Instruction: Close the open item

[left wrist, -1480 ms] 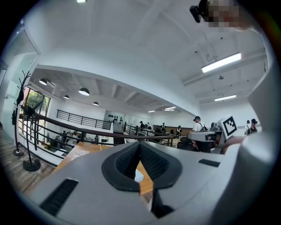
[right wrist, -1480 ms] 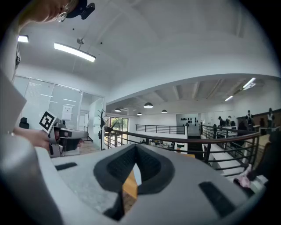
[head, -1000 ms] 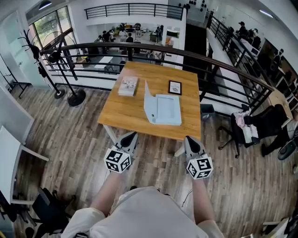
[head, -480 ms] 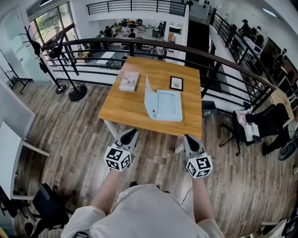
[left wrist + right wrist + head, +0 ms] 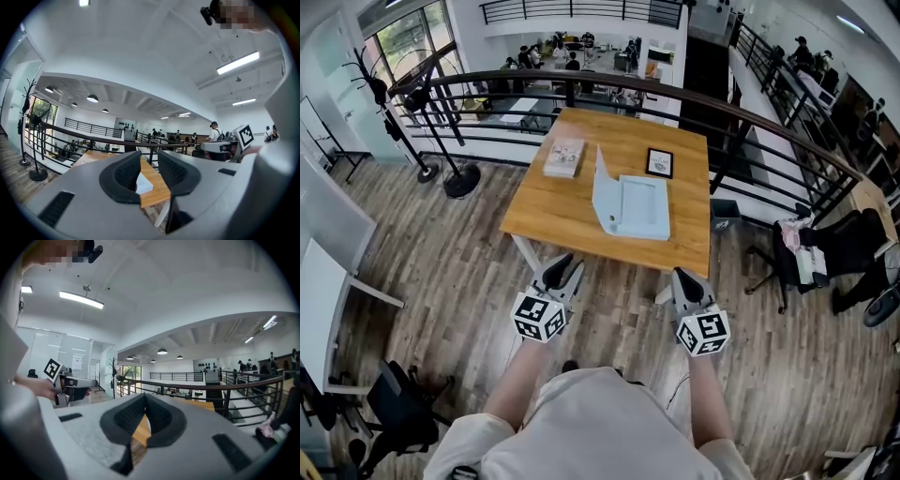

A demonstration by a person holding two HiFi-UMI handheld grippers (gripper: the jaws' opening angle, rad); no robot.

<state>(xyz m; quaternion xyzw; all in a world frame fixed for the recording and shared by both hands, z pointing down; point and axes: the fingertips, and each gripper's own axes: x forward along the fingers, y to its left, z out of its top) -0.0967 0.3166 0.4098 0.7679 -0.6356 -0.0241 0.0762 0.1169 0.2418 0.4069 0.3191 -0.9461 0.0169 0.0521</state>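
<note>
A pale-blue case point(image 5: 633, 208) stands open, lid upright, near the desk's point(image 5: 548, 216) front edge. A booklet point(image 5: 564, 157) and a small dark frame point(image 5: 659, 162) lie behind it, details unreadable. The left tongs point(image 5: 560, 273) are opening with nothing between them; the right tongs point(image 5: 687, 283) are pressed together.

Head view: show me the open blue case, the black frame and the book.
open blue case point(image 5: 639, 206), head view, its flat base.
black frame point(image 5: 660, 162), head view, its centre.
book point(image 5: 564, 157), head view, middle of its cover.

The wooden worktop point(image 5: 548, 214) carries an open light-blue case point(image 5: 633, 206), with a book point(image 5: 564, 157) to its left and a black-framed card point(image 5: 659, 162) beyond it.
</note>
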